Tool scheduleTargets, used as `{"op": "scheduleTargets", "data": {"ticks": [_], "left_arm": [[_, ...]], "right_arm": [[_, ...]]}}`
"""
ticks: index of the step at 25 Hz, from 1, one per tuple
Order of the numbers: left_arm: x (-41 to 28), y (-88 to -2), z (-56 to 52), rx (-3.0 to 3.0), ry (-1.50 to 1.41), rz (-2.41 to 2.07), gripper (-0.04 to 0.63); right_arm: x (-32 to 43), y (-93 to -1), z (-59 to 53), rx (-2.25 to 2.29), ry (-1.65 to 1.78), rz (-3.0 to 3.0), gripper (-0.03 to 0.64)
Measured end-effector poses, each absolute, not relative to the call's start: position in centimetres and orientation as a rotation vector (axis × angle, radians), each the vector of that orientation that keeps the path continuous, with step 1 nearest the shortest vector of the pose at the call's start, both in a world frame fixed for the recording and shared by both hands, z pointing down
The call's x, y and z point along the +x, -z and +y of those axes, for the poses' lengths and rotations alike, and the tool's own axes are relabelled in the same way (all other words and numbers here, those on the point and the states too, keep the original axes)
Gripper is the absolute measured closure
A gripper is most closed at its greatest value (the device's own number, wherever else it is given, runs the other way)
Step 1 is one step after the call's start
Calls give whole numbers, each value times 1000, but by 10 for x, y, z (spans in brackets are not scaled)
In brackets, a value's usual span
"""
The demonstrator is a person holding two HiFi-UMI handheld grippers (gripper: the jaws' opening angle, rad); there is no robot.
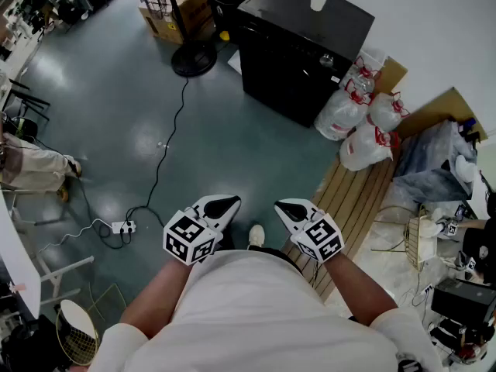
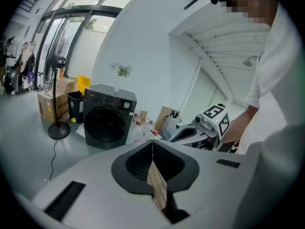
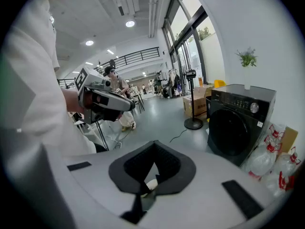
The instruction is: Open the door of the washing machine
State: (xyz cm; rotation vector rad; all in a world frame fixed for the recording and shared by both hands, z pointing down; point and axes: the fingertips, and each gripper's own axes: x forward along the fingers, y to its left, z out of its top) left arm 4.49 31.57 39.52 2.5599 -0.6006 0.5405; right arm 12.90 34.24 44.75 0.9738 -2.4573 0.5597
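Observation:
The black front-loading washing machine (image 1: pixel 302 45) stands against the far wall, its round door (image 2: pixel 104 125) closed. It also shows in the right gripper view as the washing machine (image 3: pixel 238 123). Both grippers are held close to the person's body, well short of the machine and pointing somewhat downward toward it. My left gripper (image 1: pixel 225 204) has its jaws shut with nothing between them (image 2: pixel 152 142). My right gripper (image 1: pixel 285 206) is likewise shut and empty (image 3: pixel 155 146). Each gripper camera sees the other gripper beside it.
White plastic bags (image 1: pixel 356 122) lie right of the machine. A fan stand (image 1: pixel 194 56) and cardboard boxes (image 1: pixel 167 18) stand to its left. A power strip (image 1: pixel 122 227) with cables lies on the floor at left. Wooden slats (image 1: pixel 353 200) are underfoot at right.

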Motion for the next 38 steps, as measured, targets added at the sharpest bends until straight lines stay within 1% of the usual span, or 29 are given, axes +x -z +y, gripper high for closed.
{"op": "scheduleTargets", "data": {"ticks": [8,16,18,19,21,23,28,33,38], "left_arm": [[36,-402,246,2607,-502,-542,578],[15,-396,141,2648,-500,-441,577],[4,-401,120,2651,-524,-424,577],[-2,-404,109,2649,-536,-422,577],[-14,-411,88,2642,-557,-439,577],[-21,-414,69,2630,-564,-477,577],[-16,-426,25,2607,-603,-556,577],[5,-425,-14,2524,-549,-648,577],[22,-433,-53,2479,-512,-720,577]], "right_arm": [[122,-458,277,1003,-559,-2394,611],[101,-455,158,1049,-566,-2339,607],[89,-459,128,1038,-563,-2340,571],[84,-462,113,1028,-556,-2339,569],[74,-468,80,994,-521,-2326,537],[69,-474,47,935,-454,-2303,537],[85,-508,-49,768,-284,-2188,541],[103,-548,-151,565,-142,-2037,534],[127,-592,-253,505,-52,-1905,523]]}}
